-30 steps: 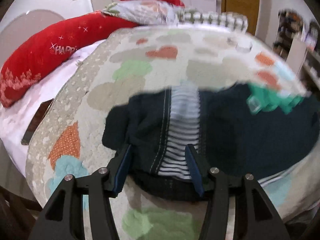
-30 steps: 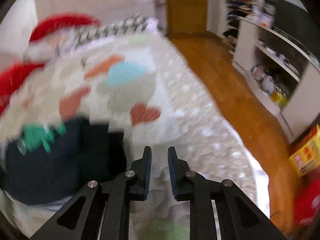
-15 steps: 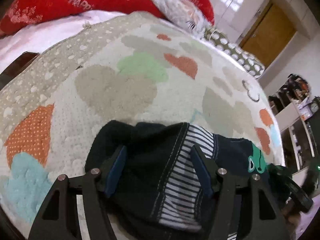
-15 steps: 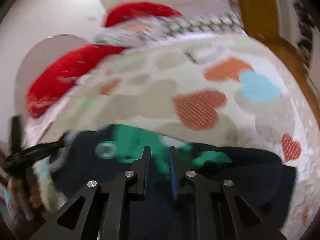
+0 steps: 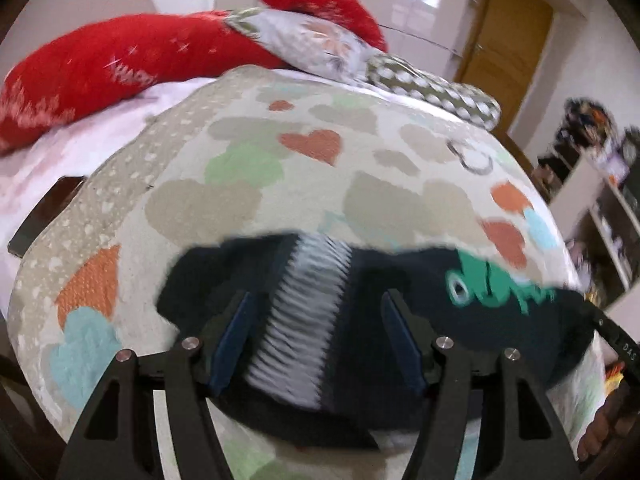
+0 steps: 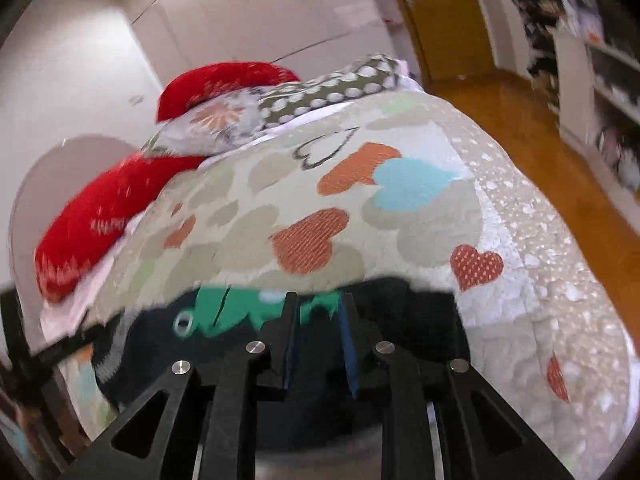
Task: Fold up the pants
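1. Your navy pants (image 5: 400, 288) lie bunched on the heart-print blanket (image 5: 248, 200), near edge.
2. Left gripper (image 5: 316, 332) gapes wide, holding nothing; right gripper (image 6: 318, 340) stands narrowly parted, its hold unclear.
3. Soft, light, floppy: pinch the striped waistband (image 5: 304, 312).

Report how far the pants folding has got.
Done: the dark pants lie bunched on the heart blanket, apparently folded over. In hand: nothing gripped; the left gripper straddles the striped band open, and the right gripper is open too. Left: further folds and squaring up, probably.
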A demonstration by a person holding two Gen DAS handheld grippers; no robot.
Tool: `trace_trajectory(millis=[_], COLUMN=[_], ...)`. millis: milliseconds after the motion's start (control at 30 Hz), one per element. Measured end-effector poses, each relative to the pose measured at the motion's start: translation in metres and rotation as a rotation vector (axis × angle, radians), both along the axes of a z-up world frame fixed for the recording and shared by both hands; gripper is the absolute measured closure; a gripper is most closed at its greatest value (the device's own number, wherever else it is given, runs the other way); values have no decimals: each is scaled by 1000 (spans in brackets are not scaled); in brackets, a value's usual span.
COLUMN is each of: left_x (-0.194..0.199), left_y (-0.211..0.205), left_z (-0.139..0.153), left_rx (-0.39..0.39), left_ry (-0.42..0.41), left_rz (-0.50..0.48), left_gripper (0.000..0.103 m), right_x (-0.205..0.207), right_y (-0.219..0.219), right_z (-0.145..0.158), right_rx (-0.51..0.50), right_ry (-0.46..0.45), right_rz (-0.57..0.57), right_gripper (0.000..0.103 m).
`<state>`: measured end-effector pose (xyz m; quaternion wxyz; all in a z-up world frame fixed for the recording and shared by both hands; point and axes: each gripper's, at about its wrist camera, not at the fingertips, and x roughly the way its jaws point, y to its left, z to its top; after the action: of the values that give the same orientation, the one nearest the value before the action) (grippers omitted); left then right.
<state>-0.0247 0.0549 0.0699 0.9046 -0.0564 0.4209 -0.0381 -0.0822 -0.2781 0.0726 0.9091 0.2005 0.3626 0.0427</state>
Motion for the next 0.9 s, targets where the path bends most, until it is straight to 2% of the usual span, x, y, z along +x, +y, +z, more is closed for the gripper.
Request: trace_trajectory(millis=[33, 100, 133, 233, 267, 333, 400, 533, 633, 700, 767, 800, 900], left_x=[-4, -12, -13, -18, -19, -21, -28, -48, -65, -78, -88, -91, -90], left_y=[-6, -19, -23, -37, -40, -40, -40, -47, -55, -60, -65, -67, -75], left_z=[-6, -26, -34, -45, -41, -31, -18, 4, 17, 26, 34, 36, 37], left_rx=[12, 48, 61, 172, 201, 183, 163, 195, 240, 266, 298, 315, 368], left_ry=[12, 69, 89, 73, 73, 66, 40, -18, -55, -83, -117, -130, -147], left_rz=[-17, -46, -53, -81, -84, -83, -75, -73, -85, -96, -111, -114, -126], left_gripper=[37, 37, 37, 34, 34, 34, 34, 33, 33, 30, 24, 22, 22], right_x=[-2, -11, -12, -11, -13, -17, -26, -45, -46, -39, -26, -22, -32], right_y=[3, 15, 20, 12, 11, 7, 3, 5, 7, 2, -7, -13, -19], right_z=[-1, -10, -22, -52, -53, -43, -29, -10, -11, -17, -30, -36, -26], right_rx=[-22, -90, -117, -81, -68, -49, -29, -50, -1, 1, -54, -37, 2], right_ry=[0, 13, 41, 132, 124, 120, 61, -17, -9, 7, 80, 107, 70], right_rz=[10, 23, 22, 4, 3, 0, -13, -17, 4, -17, -75, -82, -95], right_gripper=[81, 73, 72, 71, 72, 71, 67, 65, 64, 60, 60, 60, 60])
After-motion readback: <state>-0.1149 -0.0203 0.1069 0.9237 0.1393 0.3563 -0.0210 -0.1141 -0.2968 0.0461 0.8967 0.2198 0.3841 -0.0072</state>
